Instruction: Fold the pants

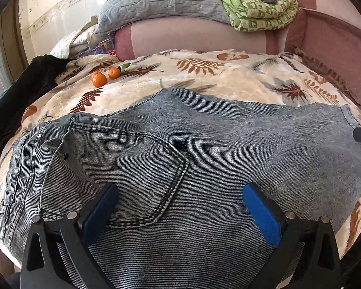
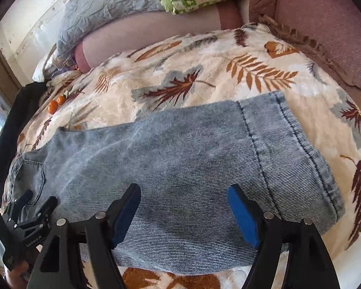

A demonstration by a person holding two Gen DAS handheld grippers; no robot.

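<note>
Grey-blue denim pants (image 1: 204, 149) lie flat on a leaf-print blanket (image 1: 228, 77), folded in half lengthwise. The waist and back pocket (image 1: 137, 173) are at the left, the leg hems (image 2: 288, 144) at the right. My left gripper (image 1: 180, 192) is open and empty just above the pocket area. My right gripper (image 2: 184, 192) is open and empty above the lower legs (image 2: 180, 159), near the front edge. The left gripper also shows at the far left of the right wrist view (image 2: 36, 207).
Two oranges (image 1: 104, 76) lie on the blanket at the back left. A black garment (image 1: 19, 91) lies at the left edge. Pink cushions (image 1: 192, 36), a grey quilt (image 1: 161, 0) and a green folded blanket (image 1: 260, 12) stand behind. A pink sofa arm (image 2: 325, 24) rises at the right.
</note>
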